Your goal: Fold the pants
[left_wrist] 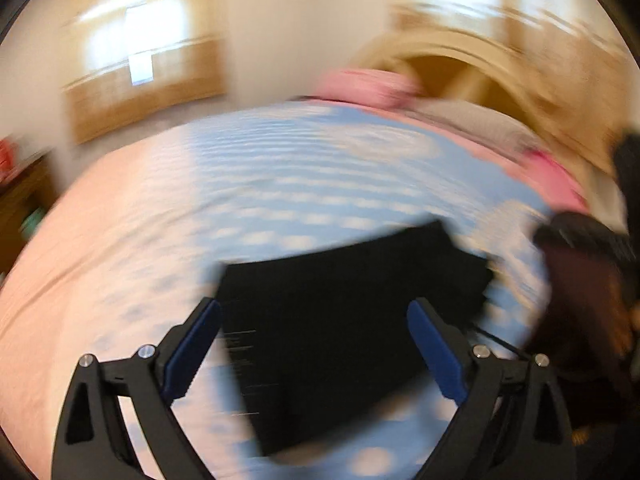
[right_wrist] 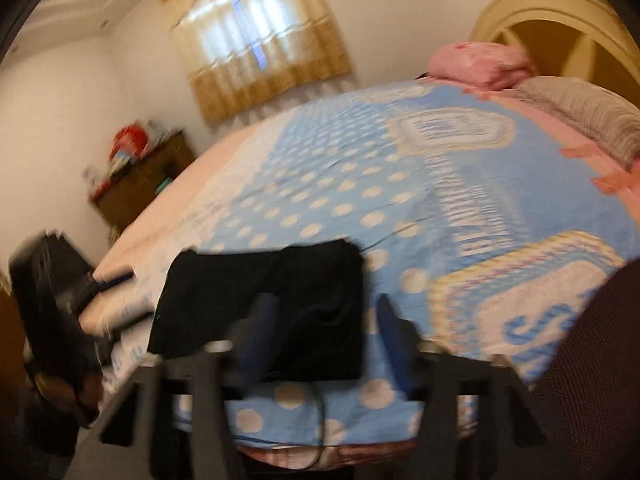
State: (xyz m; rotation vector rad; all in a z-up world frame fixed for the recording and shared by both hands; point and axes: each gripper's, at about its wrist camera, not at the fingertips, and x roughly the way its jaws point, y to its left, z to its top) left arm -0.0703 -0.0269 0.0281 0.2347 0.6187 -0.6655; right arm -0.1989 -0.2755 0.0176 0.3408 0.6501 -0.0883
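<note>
Black pants [left_wrist: 340, 320] lie folded into a compact rectangle on the blue polka-dot bedspread [left_wrist: 280, 184]. They also show in the right wrist view [right_wrist: 272, 304]. My left gripper [left_wrist: 314, 312] is open and empty, hovering above the pants with its blue pads [left_wrist: 192, 352] spread wide. My right gripper [right_wrist: 324, 320] is open and empty, in front of the near end of the pants. The left gripper also shows in the right wrist view [right_wrist: 60, 292], beside the bed's left edge. Both views are motion-blurred.
A pink pillow [right_wrist: 480, 64] and a grey pillow [right_wrist: 584, 116] lie at the head of the bed. A brown cabinet [right_wrist: 140, 184] with clutter stands left of the bed. A curtained window [right_wrist: 256, 48] is behind. The person's dark sleeve [right_wrist: 592, 360] is at right.
</note>
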